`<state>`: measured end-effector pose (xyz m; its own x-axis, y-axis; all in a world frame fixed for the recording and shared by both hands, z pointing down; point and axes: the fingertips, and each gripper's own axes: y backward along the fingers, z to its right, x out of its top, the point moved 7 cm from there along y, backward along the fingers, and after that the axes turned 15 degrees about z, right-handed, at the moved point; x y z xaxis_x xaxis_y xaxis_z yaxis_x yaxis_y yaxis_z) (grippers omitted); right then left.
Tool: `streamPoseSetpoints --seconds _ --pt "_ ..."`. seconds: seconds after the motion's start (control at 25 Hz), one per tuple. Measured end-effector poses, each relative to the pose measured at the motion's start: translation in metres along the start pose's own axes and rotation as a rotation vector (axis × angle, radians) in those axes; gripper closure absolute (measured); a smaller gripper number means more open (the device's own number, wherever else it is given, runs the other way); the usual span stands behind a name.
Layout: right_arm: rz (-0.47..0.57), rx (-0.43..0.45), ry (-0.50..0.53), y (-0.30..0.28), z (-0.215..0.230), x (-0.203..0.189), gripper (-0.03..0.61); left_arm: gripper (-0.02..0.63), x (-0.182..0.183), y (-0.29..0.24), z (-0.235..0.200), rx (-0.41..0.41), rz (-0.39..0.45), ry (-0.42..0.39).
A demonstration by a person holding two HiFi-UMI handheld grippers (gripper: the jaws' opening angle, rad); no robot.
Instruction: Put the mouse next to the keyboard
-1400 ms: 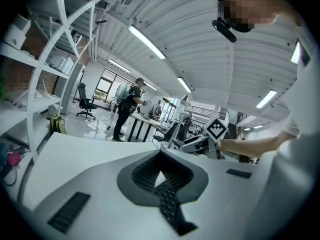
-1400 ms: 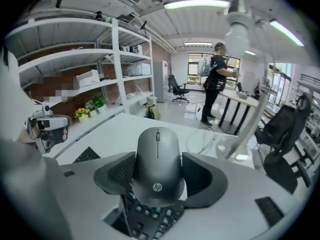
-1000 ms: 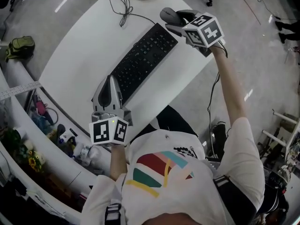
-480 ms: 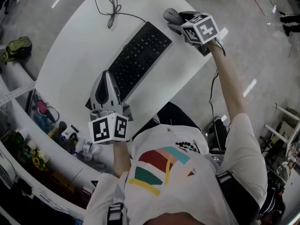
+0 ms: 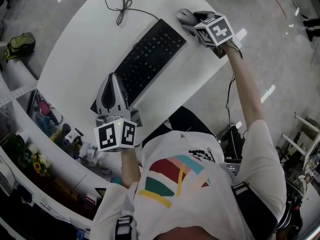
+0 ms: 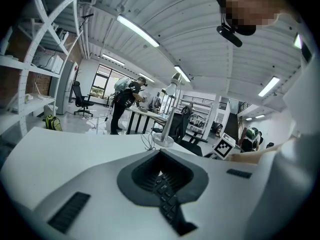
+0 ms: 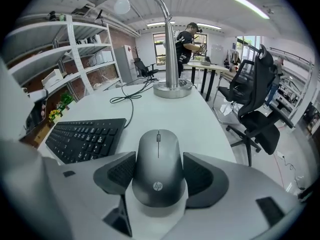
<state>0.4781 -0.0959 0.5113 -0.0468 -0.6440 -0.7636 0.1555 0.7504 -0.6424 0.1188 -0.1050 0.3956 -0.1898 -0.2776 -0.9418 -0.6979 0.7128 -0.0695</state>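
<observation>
The right gripper [image 5: 195,23] is at the far right of the white counter [image 5: 75,54], and its jaws are clamped on the grey mouse [image 7: 158,168], one dark pad pressed to each flank. The mouse sits low over the counter, just right of the far right end of the black keyboard [image 5: 147,59]. A narrow strip of bare counter separates the two. The keyboard lies on a diagonal, from near left to far right.

Beyond the mouse, a thin black cable [image 7: 131,96] loops across the counter to the round metal lamp base [image 7: 172,88], on the far side of the keyboard. Off the counter's right edge stands a black office chair [image 7: 255,101]. White shelves [image 7: 75,49] run along the left, and a person [image 7: 187,39] stands at a desk in the far background.

The left gripper [image 5: 114,86] hangs over the near left end of the keyboard. Its jaws are together with nothing between them, and keys show through the notch between the pads. A green bag [image 5: 20,46] lies on the floor at far left.
</observation>
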Motion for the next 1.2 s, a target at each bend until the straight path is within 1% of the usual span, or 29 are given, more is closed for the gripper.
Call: streamPoseSetpoints --seconds 0.08,0.24,0.44,0.56,0.68,0.8,0.88,0.96,1.0,1.04,1.08,1.12,1.2 --pt "0.008 -0.011 0.009 0.0 0.0 0.0 0.293 0.569 -0.001 0.001 0.0 0.001 -0.001 0.009" --pt "0.014 -0.064 0.052 -0.002 -0.005 0.001 0.293 0.569 -0.002 0.005 0.0 -0.009 0.002 0.005" --pt "0.011 -0.058 0.091 0.004 -0.015 0.006 0.293 0.569 0.002 0.016 -0.003 -0.024 0.007 0.015" --pt "0.065 -0.043 0.086 0.012 -0.023 0.021 0.293 0.569 0.007 0.022 -0.005 -0.026 0.014 0.01" --pt "0.201 -0.053 0.068 0.028 -0.032 0.057 0.293 0.569 0.015 0.024 -0.006 -0.028 0.045 0.014" --pt "0.373 -0.077 0.038 0.056 -0.058 0.102 0.295 0.569 0.029 0.034 -0.008 -0.033 0.082 0.008" --pt "0.513 -0.072 -0.013 0.078 -0.085 0.133 0.295 0.569 0.043 0.044 -0.011 -0.036 0.122 -0.005" --pt "0.638 -0.064 -0.09 0.099 -0.114 0.158 0.297 0.569 0.06 0.055 -0.015 -0.037 0.165 -0.018" --pt "0.686 -0.058 -0.13 0.109 -0.129 0.166 0.336 0.569 0.069 0.061 -0.016 -0.036 0.185 -0.023" --pt "0.73 -0.045 -0.167 0.121 -0.144 0.172 0.43 0.569 0.079 0.068 -0.017 -0.034 0.205 -0.029" --pt "0.774 -0.018 -0.201 0.132 -0.158 0.178 0.55 0.569 0.089 0.075 -0.018 -0.032 0.226 -0.037" --pt "0.818 0.024 -0.23 0.142 -0.173 0.183 0.566 0.569 0.099 0.081 -0.019 -0.029 0.25 -0.046" --pt "0.89 0.117 -0.27 0.16 -0.208 0.192 0.566 0.569 0.119 0.094 -0.023 -0.02 0.303 -0.064"
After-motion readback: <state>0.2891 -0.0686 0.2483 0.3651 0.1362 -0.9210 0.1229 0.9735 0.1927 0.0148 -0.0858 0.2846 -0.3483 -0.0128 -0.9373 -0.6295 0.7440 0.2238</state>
